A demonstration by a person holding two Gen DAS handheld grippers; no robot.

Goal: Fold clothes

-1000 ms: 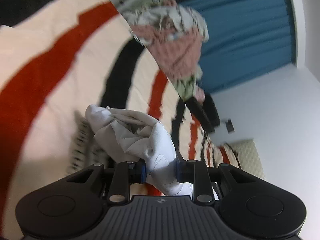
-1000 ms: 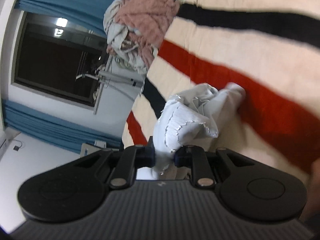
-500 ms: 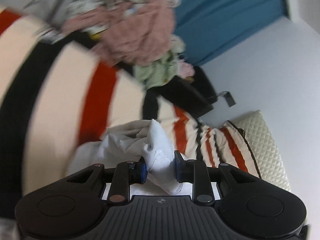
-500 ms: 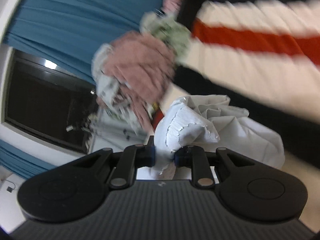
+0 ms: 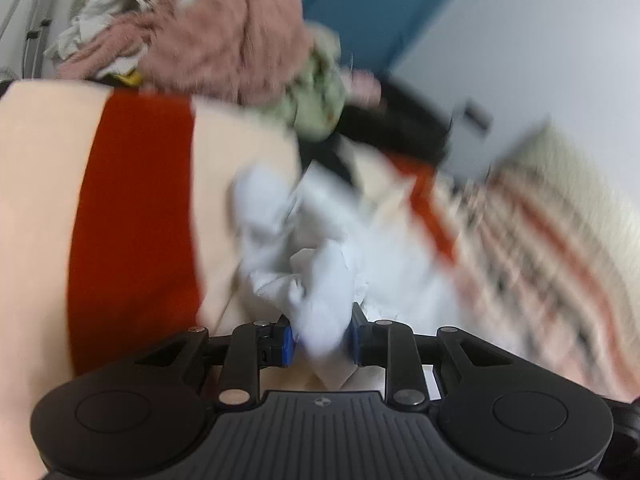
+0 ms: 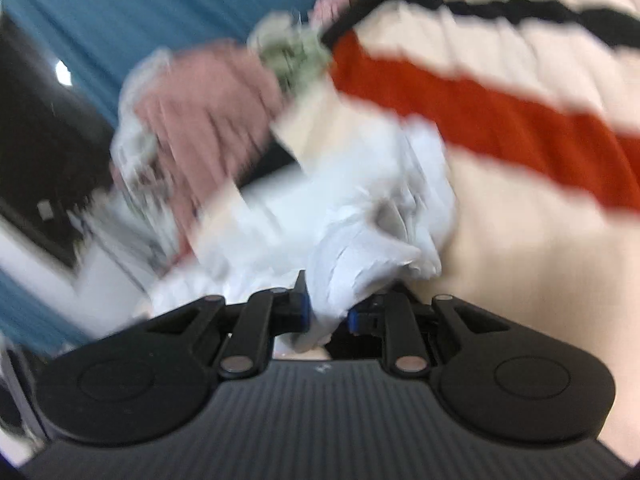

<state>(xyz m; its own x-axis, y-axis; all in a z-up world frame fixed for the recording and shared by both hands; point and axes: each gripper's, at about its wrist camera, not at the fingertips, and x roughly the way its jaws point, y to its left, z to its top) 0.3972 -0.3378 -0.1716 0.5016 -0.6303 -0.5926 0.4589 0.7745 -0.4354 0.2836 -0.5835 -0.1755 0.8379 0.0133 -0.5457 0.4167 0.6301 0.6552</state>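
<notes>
You hold two grippers, and both grip the same single white garment. In the left wrist view, your left gripper sits at lower centre of the frame with its two blue-padded fingers clamped on a bunched fold of that garment; the rest of the cloth spreads upward and to the right over the striped blanket. In the right wrist view, your right gripper is at lower centre, its two fingers likewise pinched on a wad of the white garment, which trails toward the left of the frame. The blanket shows cream, red and black stripes. One heap of unfolded laundry lies at upper centre of the left view, with pink, green and pale pieces in it; the same heap appears at centre left of the right view. One blue curtain fills the upper left there. Both views are motion-blurred; no readable writing or brand can be made out.
</notes>
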